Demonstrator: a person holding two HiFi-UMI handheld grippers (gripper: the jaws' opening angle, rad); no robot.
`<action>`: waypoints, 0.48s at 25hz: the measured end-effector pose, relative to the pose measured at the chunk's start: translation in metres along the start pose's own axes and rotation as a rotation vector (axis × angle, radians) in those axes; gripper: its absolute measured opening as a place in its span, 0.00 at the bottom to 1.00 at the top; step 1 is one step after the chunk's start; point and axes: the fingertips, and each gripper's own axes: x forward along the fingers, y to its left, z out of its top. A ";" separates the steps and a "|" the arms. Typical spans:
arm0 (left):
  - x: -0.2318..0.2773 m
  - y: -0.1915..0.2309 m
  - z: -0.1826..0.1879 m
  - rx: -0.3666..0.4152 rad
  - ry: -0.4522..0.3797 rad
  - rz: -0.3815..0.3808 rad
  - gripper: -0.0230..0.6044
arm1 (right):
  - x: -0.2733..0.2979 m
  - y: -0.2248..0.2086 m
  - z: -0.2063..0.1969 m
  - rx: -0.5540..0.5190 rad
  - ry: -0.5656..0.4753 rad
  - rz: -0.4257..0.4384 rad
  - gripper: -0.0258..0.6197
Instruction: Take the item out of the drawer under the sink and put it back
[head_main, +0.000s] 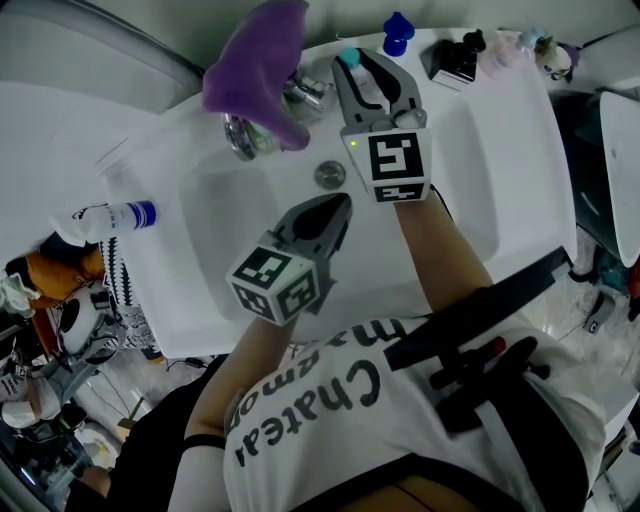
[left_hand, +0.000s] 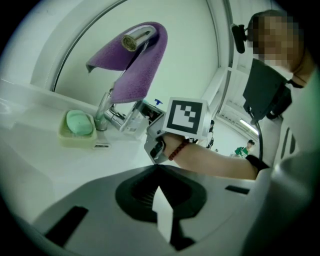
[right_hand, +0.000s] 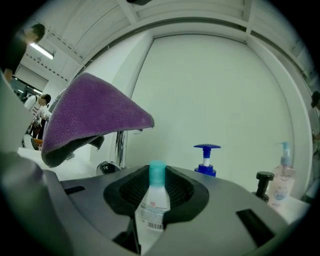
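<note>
My right gripper (head_main: 360, 65) is held over the back of the white sink (head_main: 470, 170), level, beside the faucet. It is shut on a small white bottle (right_hand: 154, 207) with a teal cap (head_main: 349, 57) and a barcode label; the bottle stands upright between the pads. My left gripper (head_main: 340, 203) hovers over the basin in front of the right one. Its jaws meet at the tips and nothing is held between them (left_hand: 157, 170). No drawer shows in any view.
A purple towel (head_main: 255, 70) hangs over the chrome faucet (left_hand: 107, 112). A dish with green soap (left_hand: 79, 124) sits at its base. A blue pump bottle (right_hand: 206, 160), a black pump (head_main: 460, 55) and a clear bottle (right_hand: 282, 175) stand on the back ledge. A spray bottle (head_main: 115, 217) lies left.
</note>
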 end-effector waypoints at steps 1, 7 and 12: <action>0.000 0.001 0.000 0.000 -0.001 0.003 0.05 | 0.000 0.000 0.000 -0.002 -0.003 -0.004 0.20; -0.004 0.002 -0.002 0.001 0.005 0.015 0.05 | -0.002 0.000 0.001 -0.007 -0.019 -0.028 0.20; -0.005 0.003 -0.001 -0.001 0.001 0.020 0.05 | -0.003 0.001 0.001 -0.009 -0.034 -0.045 0.20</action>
